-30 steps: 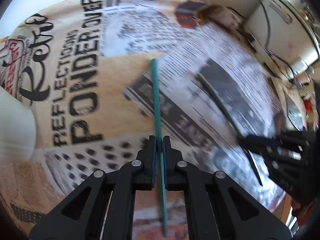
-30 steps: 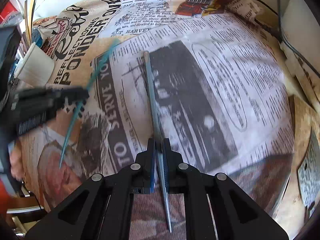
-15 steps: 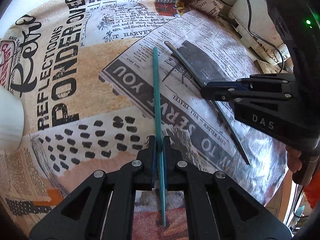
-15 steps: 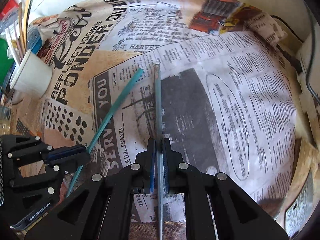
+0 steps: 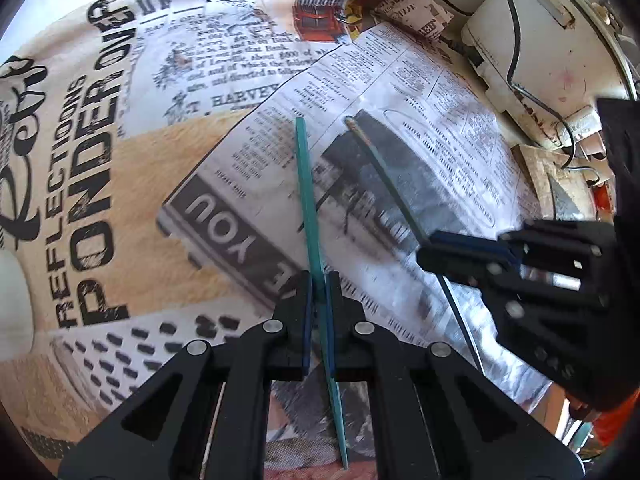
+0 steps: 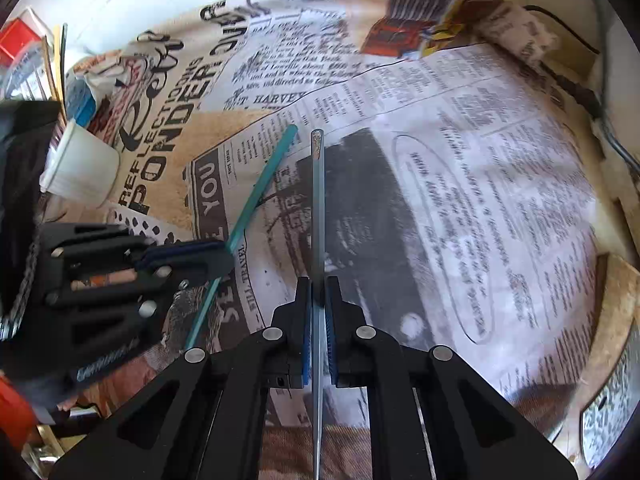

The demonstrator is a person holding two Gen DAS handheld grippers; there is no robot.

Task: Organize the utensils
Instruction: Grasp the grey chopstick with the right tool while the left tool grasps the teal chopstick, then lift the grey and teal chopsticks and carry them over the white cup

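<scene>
My left gripper (image 5: 318, 280) is shut on a teal chopstick (image 5: 308, 184), gripped near its middle with the blunt end pointing away over the newspaper-print tablecloth (image 5: 120, 168). My right gripper (image 6: 318, 284) is shut on a grey chopstick (image 6: 317, 208) in the same manner. In the right wrist view the left gripper (image 6: 222, 256) sits at the left, and its teal chopstick (image 6: 260, 188) slants toward the grey one, their far ends close together. In the left wrist view the right gripper (image 5: 426, 246) comes in from the right with the grey chopstick (image 5: 384, 172).
A white cup (image 6: 80, 168) stands at the left on the cloth, with a holder of upright utensils (image 6: 56, 60) behind it. A white appliance (image 5: 540, 40) with cables sits at the far right, beside a wooden board (image 6: 616, 300).
Both grippers have shifted across the cloth, each still holding its chopstick. The far end of the teal chopstick has come closer to the far end of the grey one.
</scene>
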